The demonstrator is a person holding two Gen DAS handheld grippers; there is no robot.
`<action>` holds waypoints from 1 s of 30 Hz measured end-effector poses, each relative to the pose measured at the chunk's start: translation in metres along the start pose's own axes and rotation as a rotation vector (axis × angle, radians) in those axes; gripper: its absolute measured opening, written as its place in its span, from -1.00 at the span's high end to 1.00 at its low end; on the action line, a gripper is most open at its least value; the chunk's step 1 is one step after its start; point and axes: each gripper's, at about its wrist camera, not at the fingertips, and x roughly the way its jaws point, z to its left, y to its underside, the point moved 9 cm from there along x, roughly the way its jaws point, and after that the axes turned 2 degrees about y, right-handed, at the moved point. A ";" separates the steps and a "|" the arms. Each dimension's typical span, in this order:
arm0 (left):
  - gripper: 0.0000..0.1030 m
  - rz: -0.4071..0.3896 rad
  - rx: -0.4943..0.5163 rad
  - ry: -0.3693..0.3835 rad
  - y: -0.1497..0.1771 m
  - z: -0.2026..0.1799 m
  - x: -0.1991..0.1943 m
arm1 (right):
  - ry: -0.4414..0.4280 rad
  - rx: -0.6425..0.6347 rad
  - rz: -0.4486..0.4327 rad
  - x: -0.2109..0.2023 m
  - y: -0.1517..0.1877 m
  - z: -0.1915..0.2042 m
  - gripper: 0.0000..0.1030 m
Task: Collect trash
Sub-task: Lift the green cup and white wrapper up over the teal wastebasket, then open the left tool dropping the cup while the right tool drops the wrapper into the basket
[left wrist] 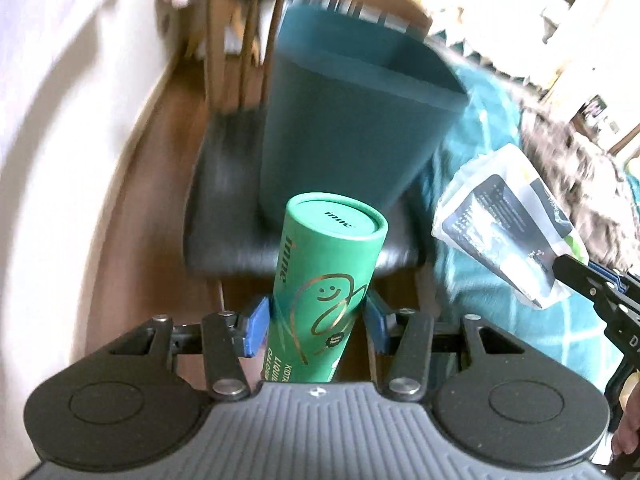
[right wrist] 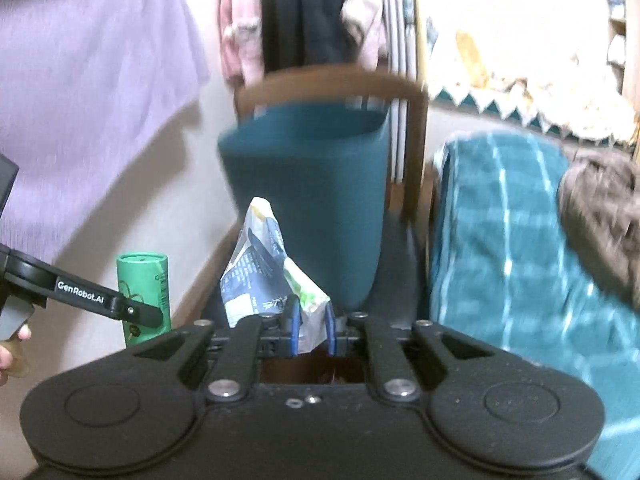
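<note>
Between the blue pads of the left gripper [left wrist: 316, 324] stands a green tube [left wrist: 326, 280] with a gold smiling figure and dark lettering. Beyond it is a plain dark teal bin [left wrist: 352, 120] on a chair [left wrist: 224, 208] with a black seat and brown wood. The right gripper [right wrist: 311, 330], black with blue pads, pinches a white, navy and lime-green wrapper [right wrist: 266, 276]. To its right lies a teal blanket [right wrist: 508, 240] with pale grid lines.

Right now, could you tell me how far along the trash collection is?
Picking up looks done: the left gripper is shut on a green tube, and the right gripper pinches a crumpled wrapper. Both are held in front of the teal bin, which stands on a chair. Neither piece is in the bin yet, so dropping both in is what remains. I cannot see inside the bin.
</note>
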 end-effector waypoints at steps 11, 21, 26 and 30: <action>0.04 -0.140 0.112 -0.002 -0.158 -0.053 -0.020 | 0.140 -0.112 -0.155 0.023 -0.144 -0.015 0.77; 0.04 -0.100 0.130 -0.068 -0.220 -0.055 0.031 | 0.208 -0.205 -0.067 0.099 -0.162 -0.013 0.77; 0.04 -0.028 0.164 -0.122 -0.209 -0.047 0.070 | 0.213 -0.253 0.011 0.131 -0.148 -0.005 0.77; 0.04 0.030 0.161 -0.137 -0.196 -0.040 0.097 | 0.204 -0.297 0.057 0.145 -0.135 0.003 0.77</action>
